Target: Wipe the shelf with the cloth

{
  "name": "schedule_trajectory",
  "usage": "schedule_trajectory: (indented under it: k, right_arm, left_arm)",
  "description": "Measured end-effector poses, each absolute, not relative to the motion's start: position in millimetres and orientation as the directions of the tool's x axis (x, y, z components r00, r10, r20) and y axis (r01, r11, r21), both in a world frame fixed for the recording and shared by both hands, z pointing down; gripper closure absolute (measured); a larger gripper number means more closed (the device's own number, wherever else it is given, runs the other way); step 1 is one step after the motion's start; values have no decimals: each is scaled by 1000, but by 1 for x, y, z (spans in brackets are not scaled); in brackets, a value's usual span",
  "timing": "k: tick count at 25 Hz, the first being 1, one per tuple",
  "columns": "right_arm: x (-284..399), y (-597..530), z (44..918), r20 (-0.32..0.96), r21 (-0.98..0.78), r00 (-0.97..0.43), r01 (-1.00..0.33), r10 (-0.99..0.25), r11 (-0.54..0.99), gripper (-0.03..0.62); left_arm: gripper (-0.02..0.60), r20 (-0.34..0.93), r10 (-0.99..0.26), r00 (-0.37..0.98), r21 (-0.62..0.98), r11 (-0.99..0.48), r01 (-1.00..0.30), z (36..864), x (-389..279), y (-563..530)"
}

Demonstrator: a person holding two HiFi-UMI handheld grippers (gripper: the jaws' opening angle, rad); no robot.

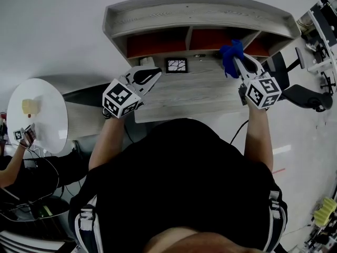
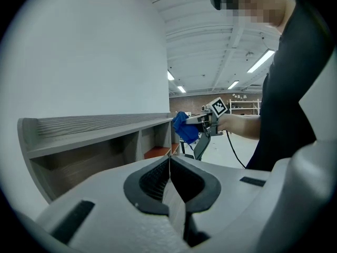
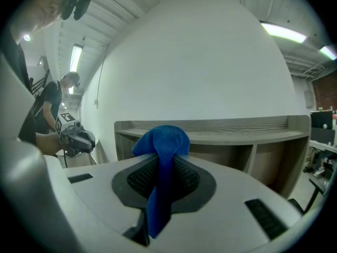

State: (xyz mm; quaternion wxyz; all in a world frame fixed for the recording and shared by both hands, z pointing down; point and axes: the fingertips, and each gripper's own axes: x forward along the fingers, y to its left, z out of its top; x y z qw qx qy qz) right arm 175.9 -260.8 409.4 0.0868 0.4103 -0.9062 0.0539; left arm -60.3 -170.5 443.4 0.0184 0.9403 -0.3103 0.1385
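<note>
— White workshop wall behind; in front of it a grey wood-grain shelf unit with red-backed compartments [image 1: 200, 15] stood on a matching grey desk top [image 1: 195, 96]. Had the wiping begun?

— Apparently not. The right gripper [image 1: 243, 67] was clamped on a bunched blue microfibre cloth [image 1: 230, 57], held up near the shelf's right-hand compartments. No view showed the cloth pressed to a board.

— And the other hand?

— The left gripper [image 2: 169, 165] hovered over the desk's left side, its jaws pressed together on nothing.

— So what remained?

— By the look of it, everything: cloth fetched and gripped, but the top board and the compartments were yet to be wiped.
</note>
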Motion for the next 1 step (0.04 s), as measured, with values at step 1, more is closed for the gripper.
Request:
schedule_trajectory:
  k: [1]
  right_arm:
    - [176, -260, 410, 200, -33, -650, -753, -733, 658, 543]
  left_arm:
    - [563, 277, -576, 769, -53, -808, -586, 444, -59, -171]
